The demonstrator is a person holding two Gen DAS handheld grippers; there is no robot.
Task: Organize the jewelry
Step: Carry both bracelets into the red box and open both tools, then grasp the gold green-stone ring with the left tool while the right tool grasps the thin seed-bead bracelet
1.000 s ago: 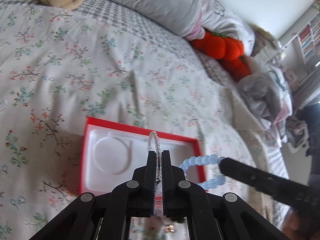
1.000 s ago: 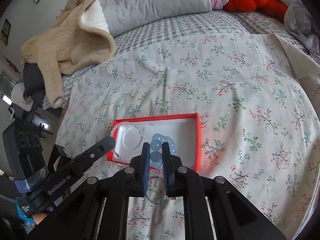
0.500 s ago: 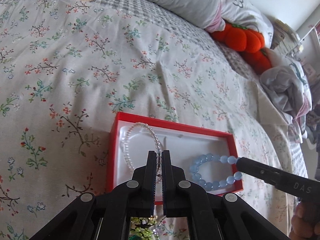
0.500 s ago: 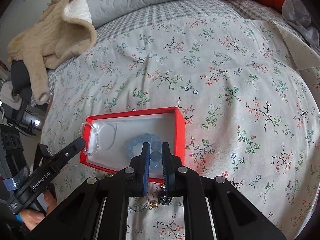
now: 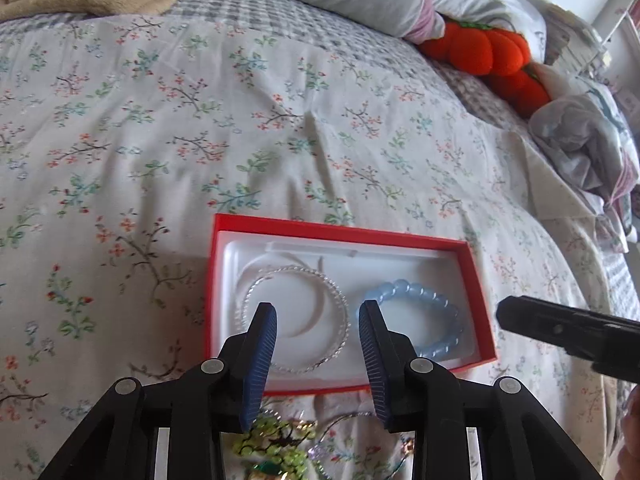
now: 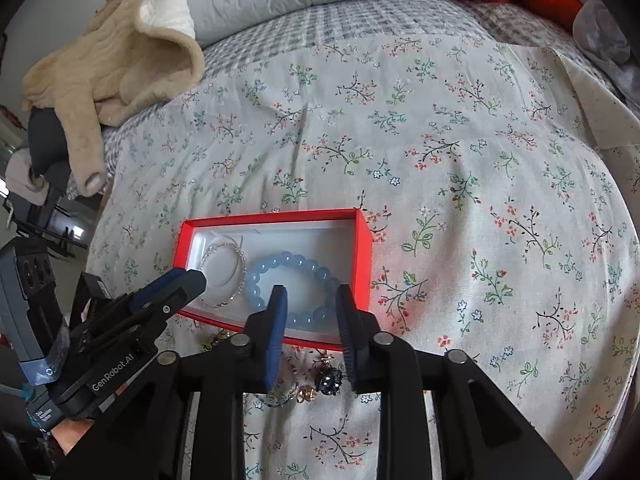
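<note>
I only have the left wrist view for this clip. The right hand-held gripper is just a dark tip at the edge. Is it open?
Observer: Yes, the right hand-held gripper is open and holds nothing; the blue bead bracelet lies in the red box.
Operator: Anything outside the box that I can't make out?
Observer: A dark faceted bead piece lies on the bedspread, near side of the box.
Operator: What's off to the left?
Observer: A beige fleece garment drapes over the bed's edge.
</note>
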